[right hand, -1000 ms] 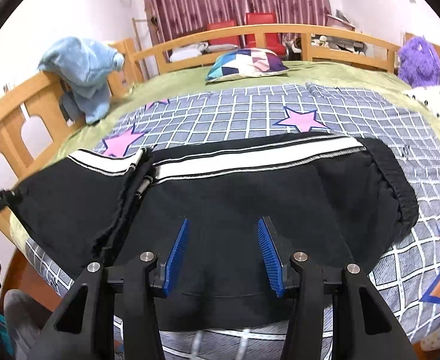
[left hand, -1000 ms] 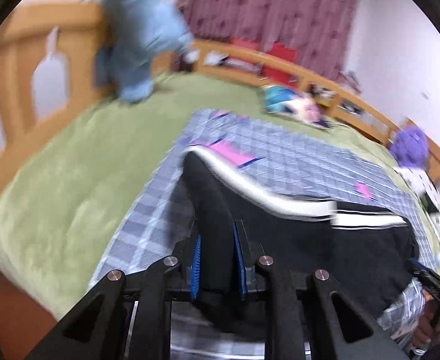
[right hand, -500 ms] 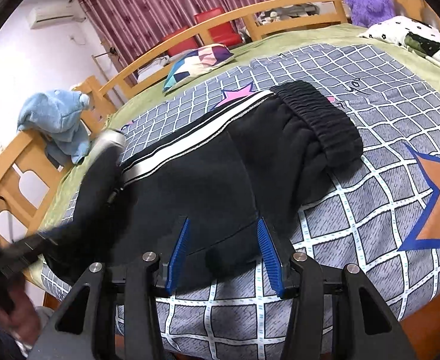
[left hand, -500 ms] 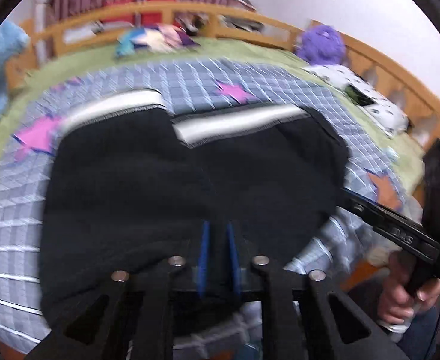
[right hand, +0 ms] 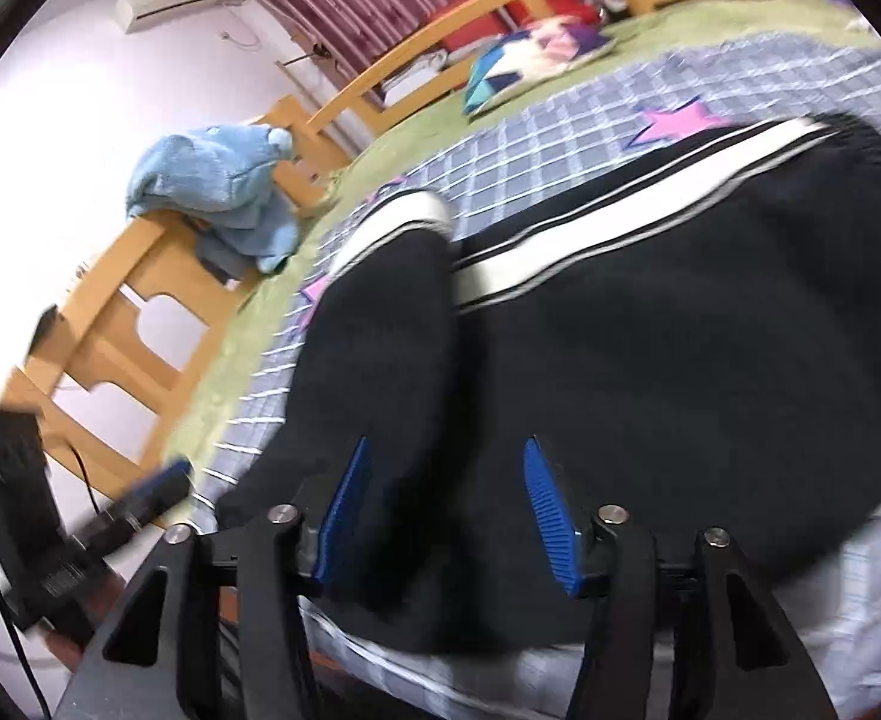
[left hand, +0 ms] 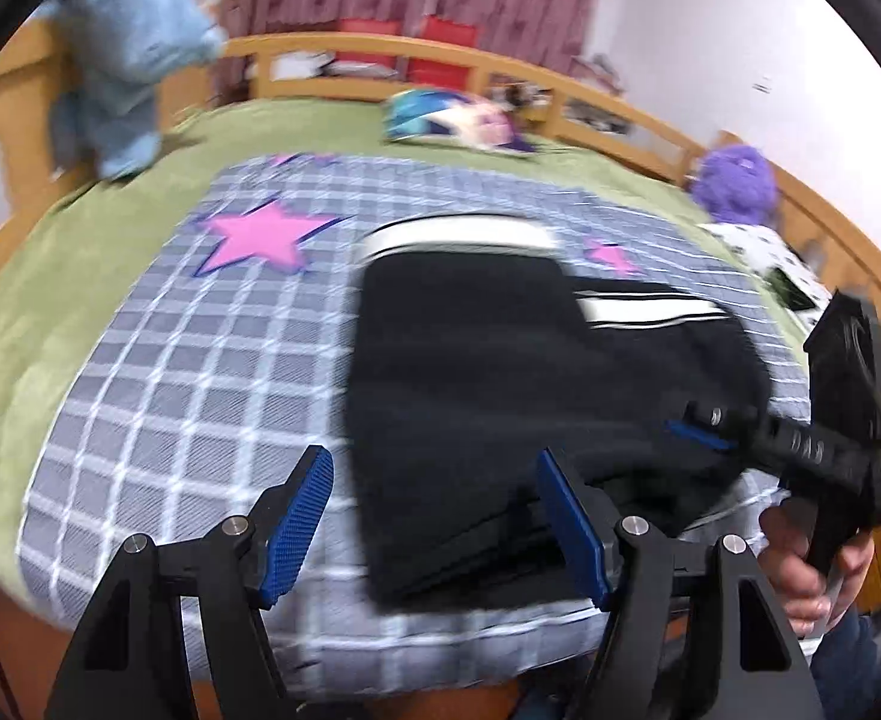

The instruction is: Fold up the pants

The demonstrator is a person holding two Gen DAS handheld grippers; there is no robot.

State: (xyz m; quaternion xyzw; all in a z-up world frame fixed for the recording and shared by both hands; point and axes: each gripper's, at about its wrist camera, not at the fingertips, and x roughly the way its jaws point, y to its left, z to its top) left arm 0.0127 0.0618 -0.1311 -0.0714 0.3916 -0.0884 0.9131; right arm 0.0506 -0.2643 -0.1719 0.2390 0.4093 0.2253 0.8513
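Black pants (left hand: 500, 360) with a white side stripe lie folded over on a grey checked quilt (left hand: 200, 360). In the left wrist view my left gripper (left hand: 437, 516) hovers at their near edge. Its jaws are opening, and the cloth lies between the pads without being pressed. My right gripper (left hand: 704, 426), held by a hand, is at the pants' right edge. In the right wrist view the pants (right hand: 680, 330) fill the middle. The right gripper (right hand: 446, 510) is low over the black cloth with its jaws opening and nothing pinched. The left gripper (right hand: 158, 486) shows blurred at the lower left.
A wooden bed rail (left hand: 500, 60) rings the green bedspread. A blue plush (left hand: 128, 60) hangs on the rail at the left, a colourful pillow (left hand: 452, 120) lies at the back, and a purple plush (left hand: 737, 183) sits at the right. The quilt's near edge drops off the bed.
My left gripper carried the pants leg over onto the rest, let it go and now stands wide. The right gripper's jaws have widened and it has tilted lower over the cloth.
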